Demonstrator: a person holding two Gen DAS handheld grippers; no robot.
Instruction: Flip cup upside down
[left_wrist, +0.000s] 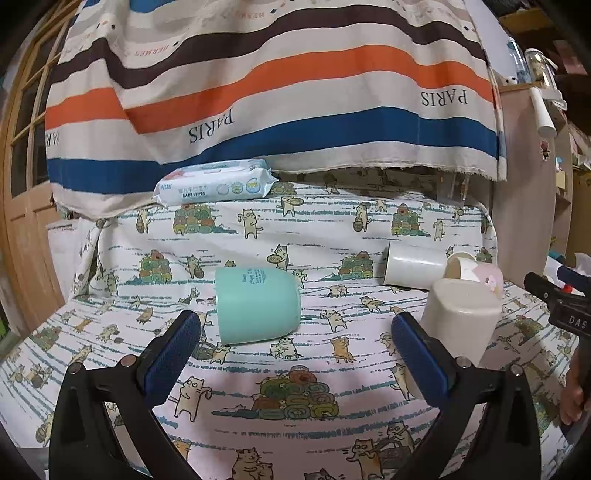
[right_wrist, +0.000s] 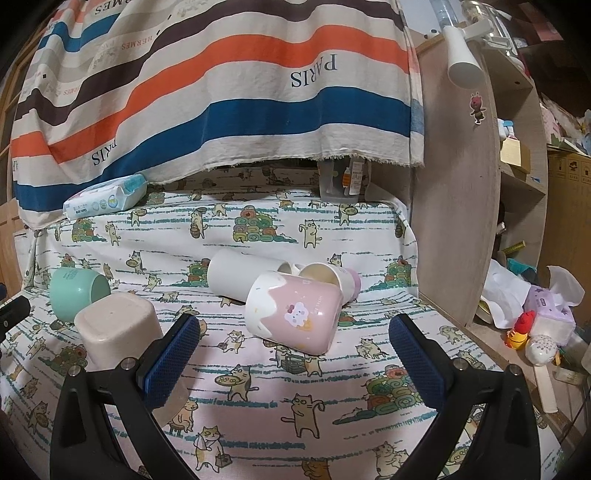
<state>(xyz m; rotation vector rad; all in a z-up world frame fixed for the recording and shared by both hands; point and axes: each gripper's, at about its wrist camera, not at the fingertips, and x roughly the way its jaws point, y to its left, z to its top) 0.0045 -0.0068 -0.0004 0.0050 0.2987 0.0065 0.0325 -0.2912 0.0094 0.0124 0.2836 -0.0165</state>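
Note:
A mint green cup (left_wrist: 256, 304) lies on its side on the cat-print cloth, just beyond my open, empty left gripper (left_wrist: 295, 328); it also shows at the left of the right wrist view (right_wrist: 75, 293). A beige cup (left_wrist: 460, 323) stands upside down by the left gripper's right finger; in the right wrist view (right_wrist: 118, 334) it sits beside the left finger. A pink cup (right_wrist: 295, 312) lies on its side just ahead of my open, empty right gripper (right_wrist: 293, 332). A white cup (right_wrist: 242, 277) and a cream cup (right_wrist: 328, 278) lie behind it.
A pack of baby wipes (left_wrist: 216, 186) lies at the back under a hanging striped cloth (left_wrist: 277, 92). A wooden shelf panel (right_wrist: 454, 203) borders the table's right side, with clutter and toys (right_wrist: 535, 321) beyond. The right gripper's body (left_wrist: 561, 295) shows at the right edge.

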